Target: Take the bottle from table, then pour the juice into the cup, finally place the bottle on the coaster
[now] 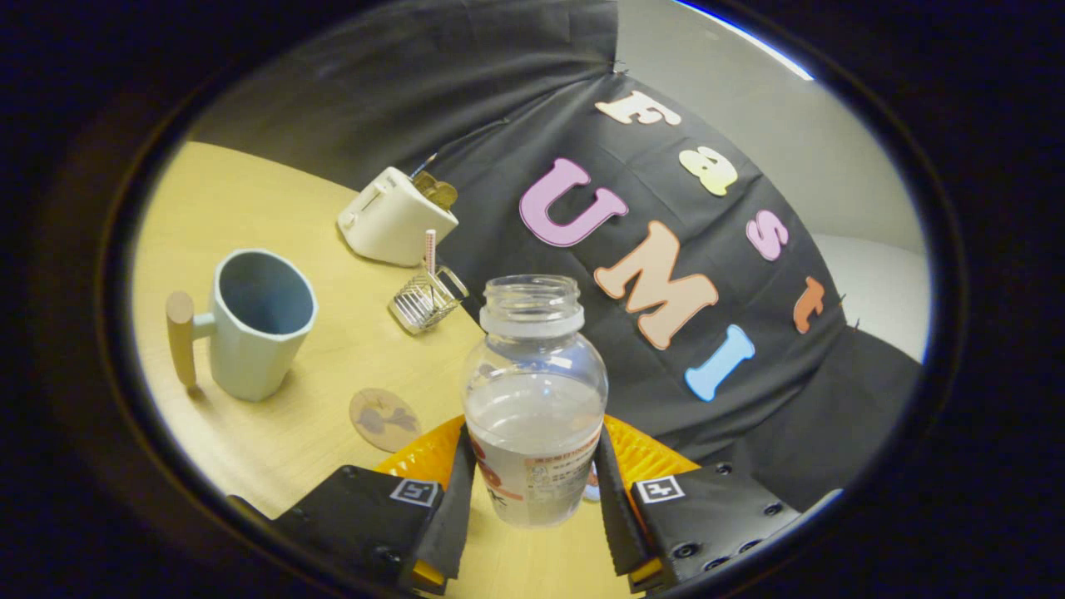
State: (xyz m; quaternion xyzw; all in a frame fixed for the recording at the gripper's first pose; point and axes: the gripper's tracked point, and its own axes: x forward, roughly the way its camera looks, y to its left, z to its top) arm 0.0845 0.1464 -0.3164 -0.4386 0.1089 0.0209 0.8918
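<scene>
My gripper [532, 499] has its two fingers clamped on the lower body of a clear plastic bottle [534, 399], one finger pressing on each side of it where the printed label wraps round. The bottle has no cap on its wide threaded neck, and it is roughly half full of a pale, nearly clear liquid. It leans a little against the tilted scene, its mouth pointing away from me toward the far black cloth wall [666, 249]. To the left and farther off, a pale blue faceted ceramic cup [258, 320] with a round wooden handle stands on the light wooden table [250, 208], its opening facing me, and I cannot tell whether anything is in it. Between the cup and my left finger, a small round wooden coaster [383, 419] with a dark pattern lies flat on the table, with nothing on it. Farther away, past the coaster, a small wire basket [426, 299] holds a striped stick, and behind that, near the cloth, sits a cream-coloured toaster [393, 218] with brown slices poking out of its top.
</scene>
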